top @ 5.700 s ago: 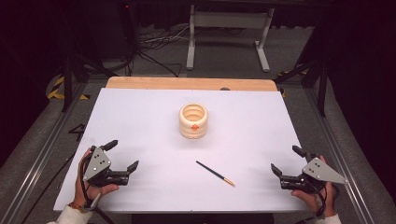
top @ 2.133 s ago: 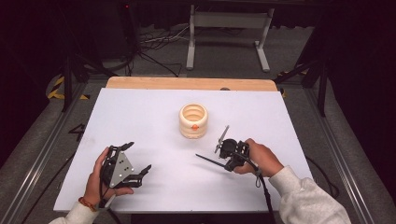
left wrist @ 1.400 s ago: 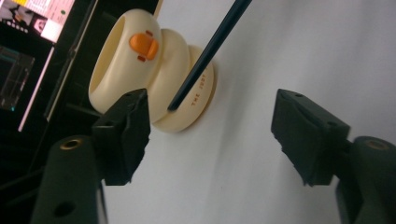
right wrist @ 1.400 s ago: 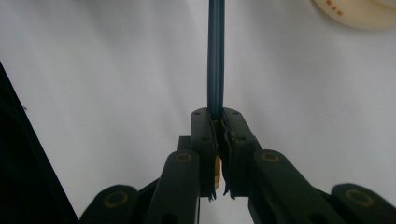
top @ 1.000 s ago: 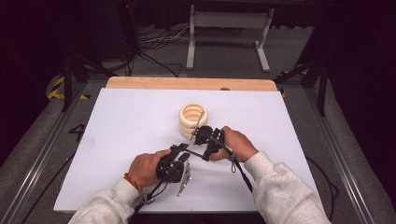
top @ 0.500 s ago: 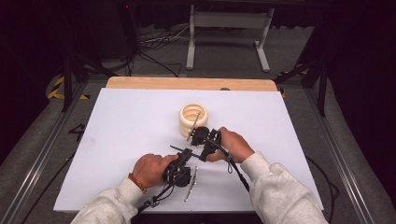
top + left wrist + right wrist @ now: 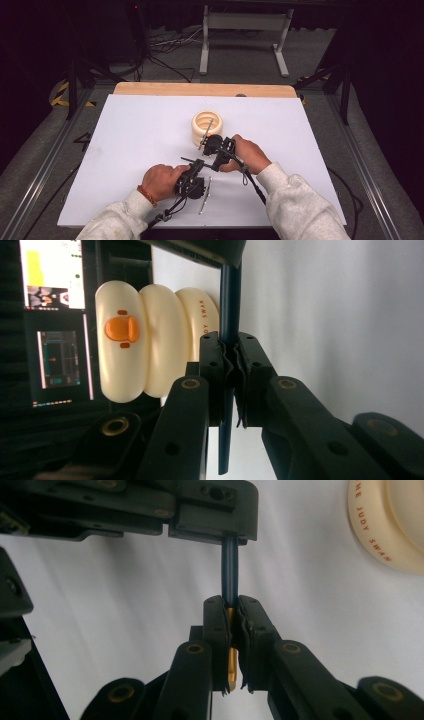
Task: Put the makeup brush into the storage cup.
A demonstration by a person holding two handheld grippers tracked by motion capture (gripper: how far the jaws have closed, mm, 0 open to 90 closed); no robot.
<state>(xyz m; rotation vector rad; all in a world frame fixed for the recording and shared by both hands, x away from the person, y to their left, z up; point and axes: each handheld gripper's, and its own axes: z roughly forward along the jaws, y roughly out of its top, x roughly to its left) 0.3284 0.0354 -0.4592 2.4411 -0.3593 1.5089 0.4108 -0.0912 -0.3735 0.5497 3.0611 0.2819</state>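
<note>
Pen [image 7: 229, 300], lying just in front of the cup [image 7: 207, 127], is being clamped by both closed grippers, right gripper [image 7: 231, 645] pinching its gold end and left gripper [image 7: 231, 380] gripping the dark barrel, long axis running between them.

cream ring holder [image 7: 160, 340] | side: "...Y SWAN" | rim, right gripper view [image 7: 385, 525]: "...E JUDY SWAN"
</note>
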